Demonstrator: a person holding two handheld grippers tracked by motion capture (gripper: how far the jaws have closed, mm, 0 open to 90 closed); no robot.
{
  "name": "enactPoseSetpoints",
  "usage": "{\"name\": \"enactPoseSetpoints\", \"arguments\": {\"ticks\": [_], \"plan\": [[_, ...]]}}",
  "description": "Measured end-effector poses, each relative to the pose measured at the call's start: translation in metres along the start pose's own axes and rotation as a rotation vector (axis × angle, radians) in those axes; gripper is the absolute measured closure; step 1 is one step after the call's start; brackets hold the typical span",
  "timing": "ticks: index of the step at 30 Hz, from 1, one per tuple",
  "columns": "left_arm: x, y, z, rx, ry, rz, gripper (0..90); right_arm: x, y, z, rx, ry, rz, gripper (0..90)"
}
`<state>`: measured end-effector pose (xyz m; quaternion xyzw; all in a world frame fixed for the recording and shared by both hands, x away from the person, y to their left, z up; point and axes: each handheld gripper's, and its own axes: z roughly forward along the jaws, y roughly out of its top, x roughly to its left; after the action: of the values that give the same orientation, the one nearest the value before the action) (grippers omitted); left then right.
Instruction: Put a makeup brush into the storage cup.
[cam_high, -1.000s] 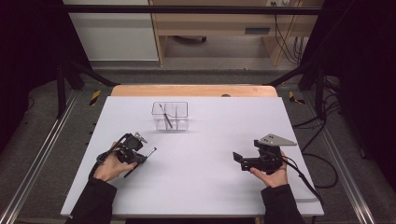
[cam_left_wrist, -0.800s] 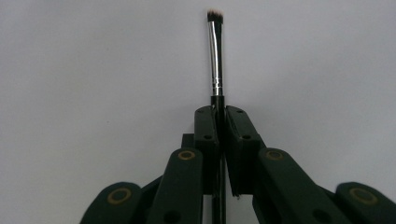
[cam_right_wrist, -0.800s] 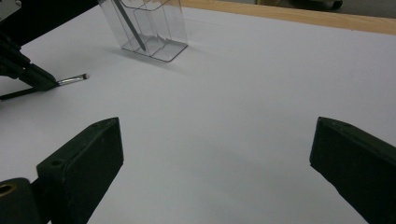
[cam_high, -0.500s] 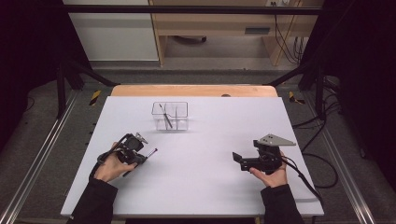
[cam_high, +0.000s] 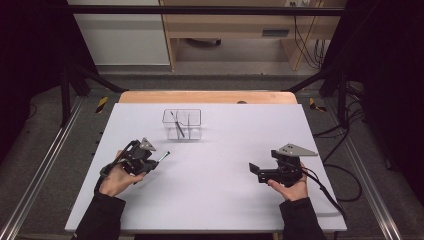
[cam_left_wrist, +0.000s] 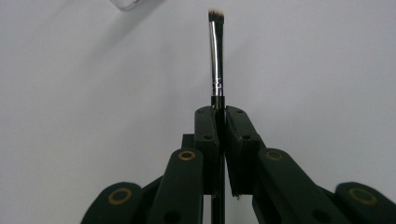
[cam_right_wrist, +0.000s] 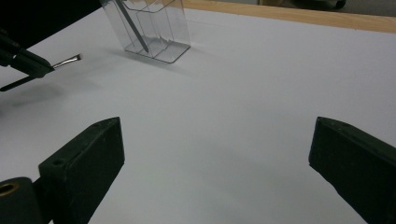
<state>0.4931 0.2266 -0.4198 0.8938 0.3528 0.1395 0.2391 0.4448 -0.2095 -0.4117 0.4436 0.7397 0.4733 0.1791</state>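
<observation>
My left gripper (cam_high: 153, 161) sits at the table's left, shut on the dark handle of a thin makeup brush (cam_high: 163, 155). In the left gripper view the jaws (cam_left_wrist: 218, 122) pinch the handle, and the brush (cam_left_wrist: 215, 60) sticks straight out with its silver ferrule and pale bristles over the white table. A clear divided container (cam_high: 182, 124) stands at the middle back with another brush (cam_high: 176, 125) leaning in it. My right gripper (cam_high: 255, 171) rests at the right, open and empty. The right gripper view shows its jaws (cam_right_wrist: 215, 163) wide apart, facing the container (cam_right_wrist: 159, 32) and the held brush (cam_right_wrist: 67, 60).
The white table top (cam_high: 225, 200) has a wooden strip (cam_high: 210, 96) along its far edge. A cable (cam_high: 325, 190) trails from the right gripper toward the right edge. Dark floor and metal rails surround the table.
The left gripper with the brush has shifted a little toward the container. The right gripper has stayed still.
</observation>
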Motion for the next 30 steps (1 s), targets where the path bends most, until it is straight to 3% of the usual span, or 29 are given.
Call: {"name": "enactPoseSetpoints", "arguments": {"ticks": [18,30], "plan": [[-0.014,0.006,-0.021,-0.17,0.009,-0.008,83.3,0.001,0.001,-0.001,-0.013,0.016,0.013,4.8],[-0.021,0.01,-0.023,-0.263,0.006,-0.056,83.3,0.001,0.001,-0.001,-0.014,0.014,0.013,4.7]]}}
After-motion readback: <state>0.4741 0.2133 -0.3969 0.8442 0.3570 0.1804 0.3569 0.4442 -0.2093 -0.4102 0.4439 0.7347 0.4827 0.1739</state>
